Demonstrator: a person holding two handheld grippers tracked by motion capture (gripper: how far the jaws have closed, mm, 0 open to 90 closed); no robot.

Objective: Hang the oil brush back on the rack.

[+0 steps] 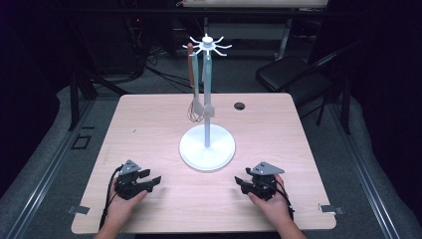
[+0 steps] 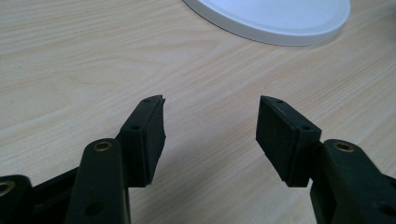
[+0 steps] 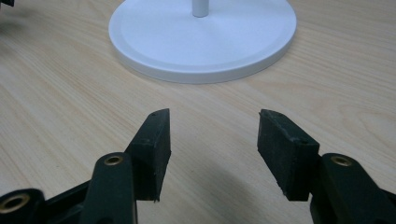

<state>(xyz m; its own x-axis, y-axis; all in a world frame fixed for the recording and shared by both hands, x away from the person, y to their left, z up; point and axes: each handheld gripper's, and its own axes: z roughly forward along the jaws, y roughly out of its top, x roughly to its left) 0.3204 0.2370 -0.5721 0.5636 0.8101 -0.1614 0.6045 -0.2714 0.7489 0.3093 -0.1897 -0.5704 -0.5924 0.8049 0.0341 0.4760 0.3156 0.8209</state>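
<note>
A white stand (image 1: pixel 207 147) with a round base and a thin pole rises from the middle of the table, with hooks spreading from its top (image 1: pixel 206 45). Utensils hang from the hooks, among them one with a brown handle (image 1: pixel 191 69) and grey ones (image 1: pixel 207 89). My left gripper (image 1: pixel 151 178) rests open on the table near the front left, nothing between its fingers (image 2: pixel 144 135). My right gripper (image 1: pixel 239 183) rests open at the front right, facing the white base (image 3: pixel 201 39). The base's edge (image 2: pixel 280 23) lies ahead of the left jaws.
The light wooden table (image 1: pixel 149 129) has a dark round grommet (image 1: pixel 240 105) at the back right. A black chair (image 1: pixel 293 74) stands behind the table on the right. Dark equipment and cables lie on the floor at the back.
</note>
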